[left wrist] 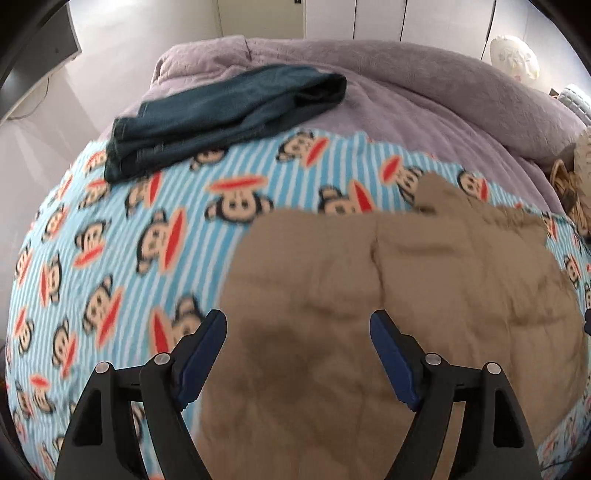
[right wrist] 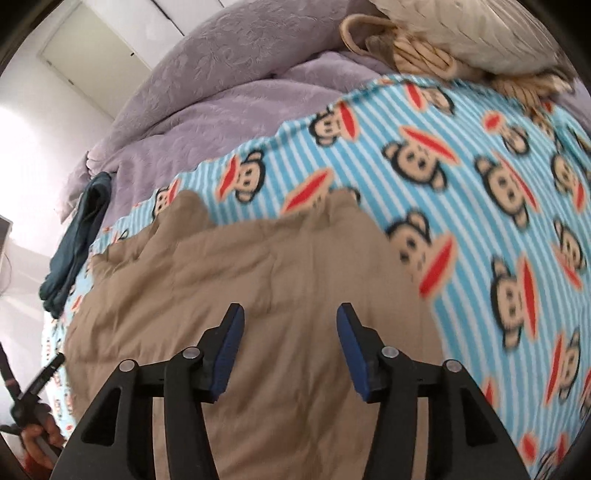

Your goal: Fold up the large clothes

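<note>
two grippers over the bed, both released and holding nothing. left gripper [left wrist: 298, 325] hangs above the near part of the tan garment [left wrist: 388, 295], jaws spread wide with cloth showing between them but no pinch. right gripper [right wrist: 290, 319] the same, jaws apart above the garment [right wrist: 258, 280] toward its right side. the garment lies spread on the monkey blanket [left wrist: 129, 258], rumpled, with soft creases across it and two lumps along the far edge; whether it is already folded once cannot be told. jeans [left wrist: 221, 114] lie in a loose bundle at the far left, partly on the blanket and partly on the purple quilt [left wrist: 406, 85], well apart from the garment. a basket [right wrist: 406, 51] and a pillow [right wrist: 461, 33] sit at the far right of the bed. judged step: about to take hold of the garment for a fold. risks from here: a pinch taken mid-panel rather than at an edge would bunch the cloth; a bite that goes too deep could catch the blanket as well and drag it along; uneven lift between the two sides would skew the fold; existing creases could get pressed in. both views are blurred, so edge positions are uncertain.
</note>
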`<control>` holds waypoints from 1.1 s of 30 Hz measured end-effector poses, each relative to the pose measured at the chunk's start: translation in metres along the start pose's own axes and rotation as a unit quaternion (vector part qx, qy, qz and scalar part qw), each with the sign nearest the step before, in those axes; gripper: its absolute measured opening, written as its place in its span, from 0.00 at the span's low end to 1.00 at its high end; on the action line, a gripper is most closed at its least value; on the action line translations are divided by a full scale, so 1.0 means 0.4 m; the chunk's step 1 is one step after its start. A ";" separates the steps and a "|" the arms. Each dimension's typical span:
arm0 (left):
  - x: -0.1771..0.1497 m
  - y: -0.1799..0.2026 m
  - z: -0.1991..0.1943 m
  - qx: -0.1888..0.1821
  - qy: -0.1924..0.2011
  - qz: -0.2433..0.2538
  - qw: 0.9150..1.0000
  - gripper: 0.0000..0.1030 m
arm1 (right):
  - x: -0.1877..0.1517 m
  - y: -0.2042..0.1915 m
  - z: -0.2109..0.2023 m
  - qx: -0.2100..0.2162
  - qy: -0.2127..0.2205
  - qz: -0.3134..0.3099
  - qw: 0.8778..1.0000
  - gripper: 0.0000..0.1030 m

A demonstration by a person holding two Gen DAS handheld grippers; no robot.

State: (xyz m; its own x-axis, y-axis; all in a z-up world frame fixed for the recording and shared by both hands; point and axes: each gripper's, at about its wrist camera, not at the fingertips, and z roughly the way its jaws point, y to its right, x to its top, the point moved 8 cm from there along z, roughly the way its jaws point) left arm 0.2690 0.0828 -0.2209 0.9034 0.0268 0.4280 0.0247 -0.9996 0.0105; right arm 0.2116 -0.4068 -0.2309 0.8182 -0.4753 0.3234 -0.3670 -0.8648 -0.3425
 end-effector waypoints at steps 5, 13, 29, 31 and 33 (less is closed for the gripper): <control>-0.098 0.028 -0.019 -0.009 -0.027 -0.004 1.000 0.79 | -0.104 -0.006 -0.045 0.010 -0.010 0.008 1.000 0.63; -0.190 0.035 -0.057 -0.005 -0.034 -0.014 0.999 1.00 | -0.247 -0.016 -0.097 0.042 -0.031 0.030 0.998 0.73; -0.279 0.037 -0.060 -0.024 -0.069 -0.044 0.996 1.00 | -0.376 -0.010 -0.047 0.107 -0.077 0.108 0.985 1.00; -0.282 0.035 -0.058 -0.026 -0.071 -0.045 0.996 1.00 | -0.375 -0.018 -0.039 0.124 -0.079 0.123 0.981 1.00; -0.286 0.032 -0.057 -0.029 -0.073 -0.047 0.996 1.00 | -0.374 -0.020 -0.031 0.132 -0.081 0.138 0.978 1.00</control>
State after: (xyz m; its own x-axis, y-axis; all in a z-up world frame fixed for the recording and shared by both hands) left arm 0.1563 0.0667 -0.2492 0.9513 0.1152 0.2859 0.0904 -0.9910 0.0986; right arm 0.0869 -0.3307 -0.2655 0.7715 -0.6343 0.0491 -0.4748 -0.6254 -0.6192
